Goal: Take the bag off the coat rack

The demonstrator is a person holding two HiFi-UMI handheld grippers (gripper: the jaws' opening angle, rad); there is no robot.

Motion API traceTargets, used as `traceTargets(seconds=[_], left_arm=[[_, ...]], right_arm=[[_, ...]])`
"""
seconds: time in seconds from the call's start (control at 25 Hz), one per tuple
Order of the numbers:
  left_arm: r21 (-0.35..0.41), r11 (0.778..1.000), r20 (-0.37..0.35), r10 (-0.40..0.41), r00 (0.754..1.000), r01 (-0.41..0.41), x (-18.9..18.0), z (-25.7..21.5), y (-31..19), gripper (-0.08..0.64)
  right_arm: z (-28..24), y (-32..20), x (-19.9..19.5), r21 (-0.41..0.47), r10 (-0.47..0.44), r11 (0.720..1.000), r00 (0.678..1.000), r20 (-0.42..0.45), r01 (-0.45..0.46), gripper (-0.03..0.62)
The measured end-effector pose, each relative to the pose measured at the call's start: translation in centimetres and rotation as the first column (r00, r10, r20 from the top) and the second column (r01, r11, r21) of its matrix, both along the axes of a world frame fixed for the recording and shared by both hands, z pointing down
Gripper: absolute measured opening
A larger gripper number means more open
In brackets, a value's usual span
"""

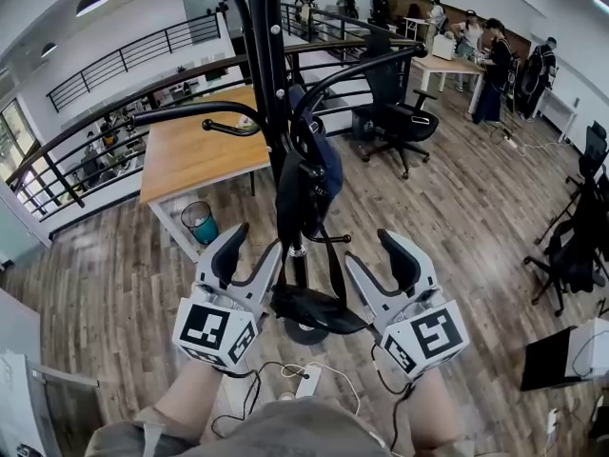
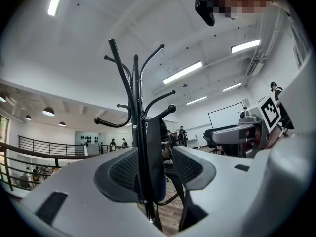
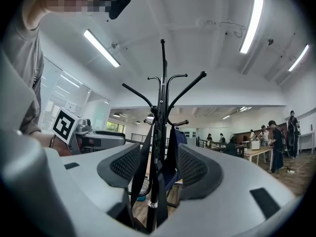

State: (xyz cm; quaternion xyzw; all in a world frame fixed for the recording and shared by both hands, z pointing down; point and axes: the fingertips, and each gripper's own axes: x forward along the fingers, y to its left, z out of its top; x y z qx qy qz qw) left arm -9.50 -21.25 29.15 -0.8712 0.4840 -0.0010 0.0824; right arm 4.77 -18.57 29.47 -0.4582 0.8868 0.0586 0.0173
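A black coat rack [image 1: 269, 84] with curved hooks stands right in front of me. A dark navy bag [image 1: 309, 184] hangs from one of its hooks, its straps trailing down along the pole. My left gripper [image 1: 252, 260] is low and left of the pole, open and holding nothing. My right gripper [image 1: 379, 267] mirrors it on the right, also open and holding nothing. In the left gripper view the pole [image 2: 138, 132] and the bag [image 2: 157, 157] show through the gap of that gripper [image 2: 155, 169]. In the right gripper view the bag [image 3: 174, 152] shows beyond that gripper [image 3: 154, 167].
A wooden table [image 1: 200, 150] with a teal bin [image 1: 200, 222] beside it stands behind the rack. An office chair [image 1: 400, 112] is at the back right and another chair [image 1: 576, 246] at the far right. A power strip [image 1: 306, 381] with cables lies on the floor near me. People stand at the far back.
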Motion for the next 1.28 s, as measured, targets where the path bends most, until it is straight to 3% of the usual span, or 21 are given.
traceTargets(seconds=[0.4,0.76,0.92,1.12,1.2,1.28], left_arm=[[-0.024,0.998,0.017,0.057,0.998,-0.056,0.6,0.8,-3.1,0.247],[-0.169,0.976,-0.091,0.121,0.988,-0.135,1.7,5.5,-5.6,0.247],[-0.236,0.960,-0.088,0.136,0.987,-0.153,1.9,8.0,-6.3,0.245],[-0.283,0.945,-0.064,0.150,0.987,-0.162,2.0,10.6,-6.9,0.159],[-0.292,0.942,-0.068,0.151,0.986,-0.165,1.9,11.1,-7.0,0.146],[-0.295,0.940,-0.076,0.154,0.985,-0.169,2.0,11.2,-6.9,0.122]], right_arm=[[0.2,-4.6,-3.4,-0.016,-0.025,1.000,0.999,-0.037,0.024,0.254],[5.4,-7.8,-4.7,-0.140,-0.018,0.990,0.996,-0.082,0.007,0.256],[7.2,-9.0,-5.3,-0.174,-0.014,0.985,0.996,-0.086,-0.001,0.255],[9.1,-10.5,-6.1,-0.185,-0.016,0.983,0.993,-0.116,-0.006,0.255],[9.4,-10.8,-6.1,-0.187,-0.009,0.982,0.995,-0.103,-0.010,0.233],[9.5,-10.9,-6.1,-0.188,-0.002,0.982,0.997,-0.082,-0.014,0.146]])
